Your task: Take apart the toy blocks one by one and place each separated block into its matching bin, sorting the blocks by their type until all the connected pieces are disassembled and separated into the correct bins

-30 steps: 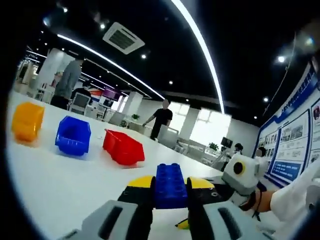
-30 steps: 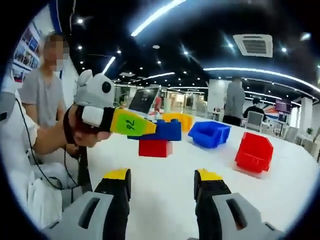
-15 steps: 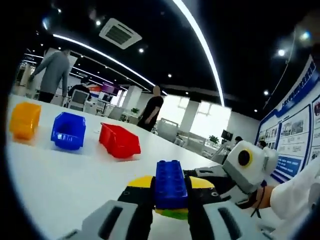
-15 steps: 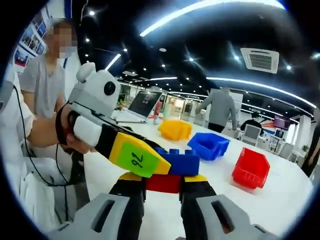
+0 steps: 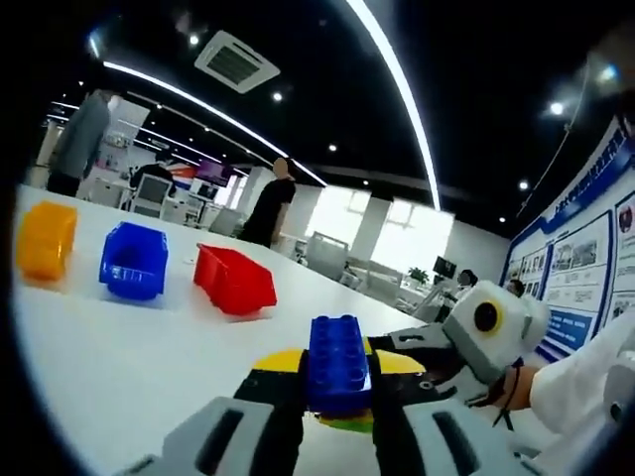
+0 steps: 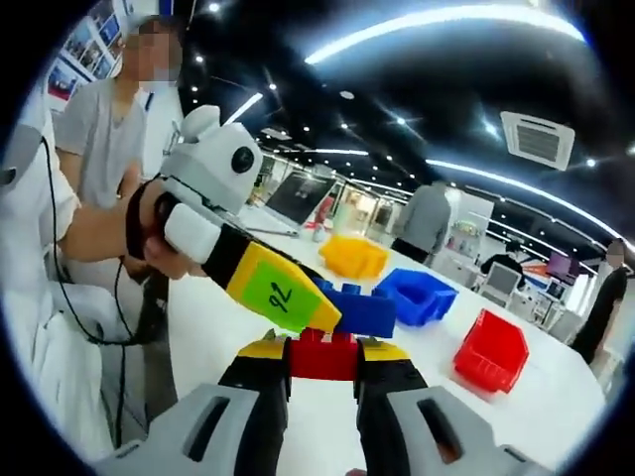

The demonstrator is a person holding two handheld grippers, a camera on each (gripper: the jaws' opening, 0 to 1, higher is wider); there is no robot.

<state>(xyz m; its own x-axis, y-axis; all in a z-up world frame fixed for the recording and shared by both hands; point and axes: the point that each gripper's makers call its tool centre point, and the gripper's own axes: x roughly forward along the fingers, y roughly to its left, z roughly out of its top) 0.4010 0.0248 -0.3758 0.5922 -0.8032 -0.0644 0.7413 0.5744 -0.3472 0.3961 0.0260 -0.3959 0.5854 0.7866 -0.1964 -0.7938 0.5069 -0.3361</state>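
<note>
In the left gripper view my left gripper (image 5: 337, 372) is shut on a blue studded block (image 5: 337, 349), held above the white table (image 5: 119, 347). My right gripper (image 5: 437, 347) comes in from the right, just below and beside that block. In the right gripper view my right gripper (image 6: 322, 359) is shut on a red block (image 6: 322, 355). The blue block (image 6: 359, 309) lies just above the red one, pinched by the left gripper (image 6: 327, 315) with its yellow-green tip. Whether the two blocks still touch I cannot tell. Yellow (image 5: 45, 238), blue (image 5: 132, 260) and red (image 5: 235, 281) bins stand in a row.
The same bins appear in the right gripper view: yellow (image 6: 355, 256), blue (image 6: 417, 295), red (image 6: 491, 352). A person in grey (image 6: 104, 149) stands close at the left. Other people (image 5: 263, 203) walk far behind the table. A laptop (image 6: 298, 198) sits at the table's far side.
The right gripper has risen to the block pair and shut on the red block under the blue one. The left gripper keeps its hold on the blue block. People in the background walked.
</note>
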